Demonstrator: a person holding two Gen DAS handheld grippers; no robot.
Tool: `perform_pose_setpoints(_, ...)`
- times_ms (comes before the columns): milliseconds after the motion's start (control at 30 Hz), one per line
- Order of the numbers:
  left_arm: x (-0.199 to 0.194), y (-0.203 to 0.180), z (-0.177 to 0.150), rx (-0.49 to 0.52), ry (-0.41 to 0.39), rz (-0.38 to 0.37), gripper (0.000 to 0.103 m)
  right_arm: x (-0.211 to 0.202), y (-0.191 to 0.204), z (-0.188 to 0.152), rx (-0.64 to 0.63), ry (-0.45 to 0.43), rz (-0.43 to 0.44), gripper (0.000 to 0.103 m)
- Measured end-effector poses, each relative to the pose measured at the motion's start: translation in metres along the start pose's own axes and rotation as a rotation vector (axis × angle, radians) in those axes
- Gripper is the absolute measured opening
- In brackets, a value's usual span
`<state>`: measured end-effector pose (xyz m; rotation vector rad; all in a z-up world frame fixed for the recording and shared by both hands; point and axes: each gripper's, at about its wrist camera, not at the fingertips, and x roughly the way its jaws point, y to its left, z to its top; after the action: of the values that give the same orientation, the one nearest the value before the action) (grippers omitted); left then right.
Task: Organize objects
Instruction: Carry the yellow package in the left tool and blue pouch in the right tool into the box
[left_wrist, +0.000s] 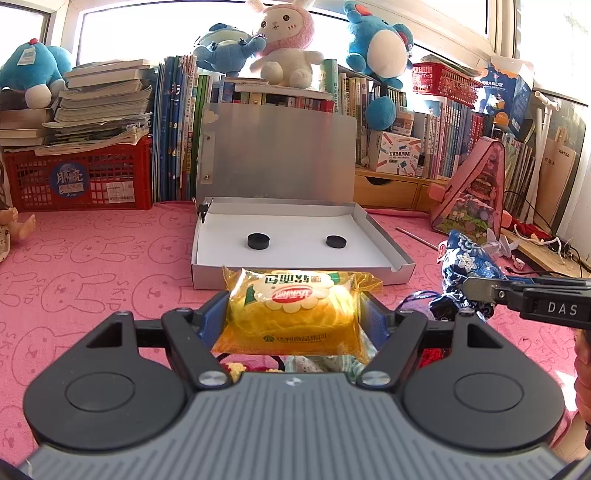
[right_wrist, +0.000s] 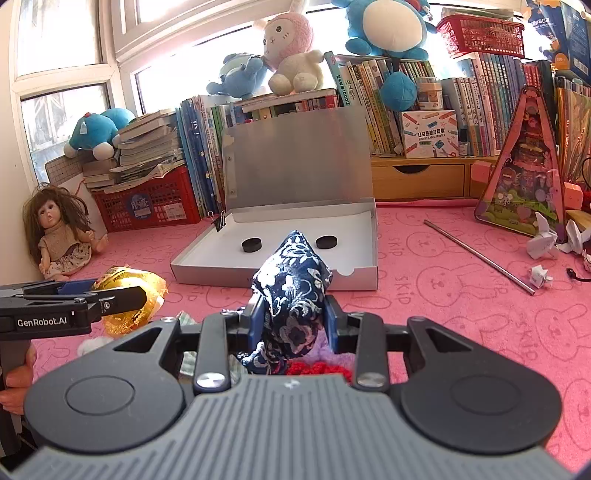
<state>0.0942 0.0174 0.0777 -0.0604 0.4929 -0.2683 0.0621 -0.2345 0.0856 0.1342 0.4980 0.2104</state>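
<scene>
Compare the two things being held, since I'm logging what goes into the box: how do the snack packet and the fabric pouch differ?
The yellow snack packet is glossy printed plastic; the blue floral pouch is soft patterned cloth. The packet lies flat and wide, spreading the left gripper; the pouch stands up to a point, pinched narrow in the right gripper. Both are held off the pink cloth, just short of the open box.

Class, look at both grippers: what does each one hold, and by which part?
The left gripper holds a yellow snack packet by its two sides. The right gripper pinches a blue flowered cloth pouch around its lower middle.
</scene>
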Motion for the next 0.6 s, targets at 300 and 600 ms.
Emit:
perform_pose_setpoints(300,0.033,0.012,0.034,-0.024,0.012,0.022,0.078,0.031,-0.016,0.036,0.067,0.033,-0.009,0.038)
perform_pose_setpoints(600,0.068,0.017,0.058,-0.018,0.028,0.048,0.078,0.065,-0.027,0.059,0.128,0.063,-0.011,0.038)
